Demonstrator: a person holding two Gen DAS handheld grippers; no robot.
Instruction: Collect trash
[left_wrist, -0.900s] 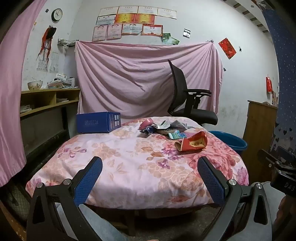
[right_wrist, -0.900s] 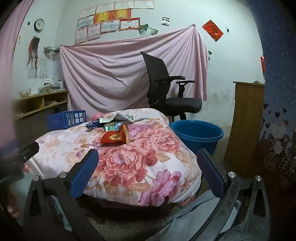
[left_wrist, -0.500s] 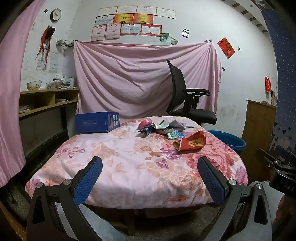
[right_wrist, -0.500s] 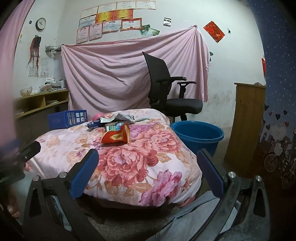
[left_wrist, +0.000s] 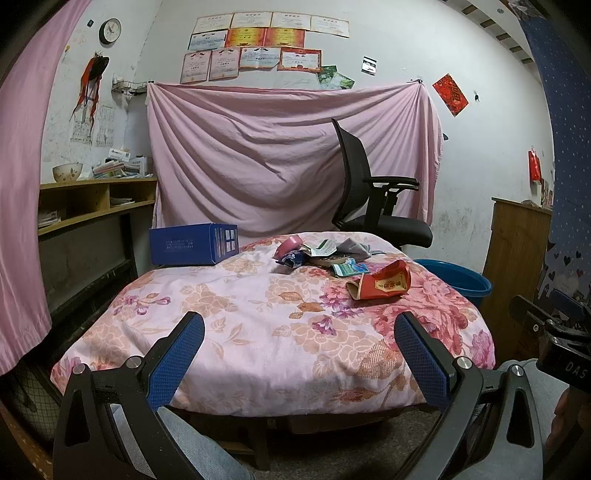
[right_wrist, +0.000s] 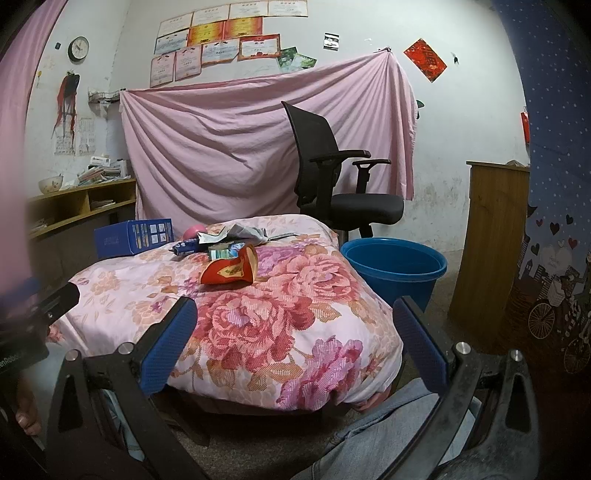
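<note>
Trash on the flowered bed, both grippers wide and empty.

Left wrist view: left gripper (left_wrist: 299, 350) hangs short of the bed (left_wrist: 229, 325), jaws spread, nothing between them; the trash pile (left_wrist: 325, 254) sits toward the far side, a red packet (left_wrist: 380, 284) just in front of it, a blue box (left_wrist: 192, 243) at far left. Right wrist view: right gripper (right_wrist: 295, 332) gapes over the bed's near corner, holding nothing; red packet (right_wrist: 231, 271) lies mid-bed, blue bucket (right_wrist: 395, 269) on the floor beside the bed.
</note>
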